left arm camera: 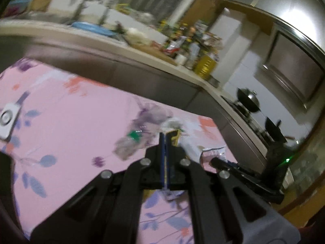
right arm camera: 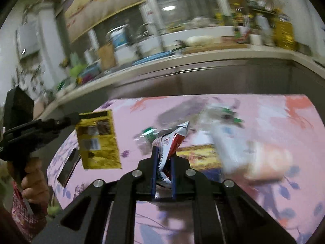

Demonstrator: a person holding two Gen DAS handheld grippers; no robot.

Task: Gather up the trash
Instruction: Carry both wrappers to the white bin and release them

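I held my left gripper [right arm camera: 78, 118] above the desk [left arm camera: 67, 109], which was covered by a pink flowered cloth. Its fingers [left arm camera: 162, 148] were pinched nearly flat together on a gold wrapper [right arm camera: 97, 140]. In the right wrist view the wrapper hung down from the fingertips, clear of the cloth, well to the left of the clear plastic bag [right arm camera: 221, 120]. From the left wrist view only a gold edge [left arm camera: 175, 136] showed past the fingers.

My right gripper [right arm camera: 163, 158] had its fingers [right arm camera: 154, 162] drawn in narrow around a crumpled red and silver wrapper [right arm camera: 172, 140]. The wrapper stuck up between them, in front of the plastic bag. The bag lay on the cloth with something green [right arm camera: 233, 116] in it, though blur kept me from telling what. Just to the right of the bag sat a pale peach-coloured lump [right arm camera: 268, 162], too smeared to name.

My left hand [right arm camera: 34, 181] gripped the handle at the far left. A white device [left arm camera: 8, 120] rested on the cloth well to the left of the bag. Beyond the desk ran a crowded kitchen counter [right arm camera: 182, 59].
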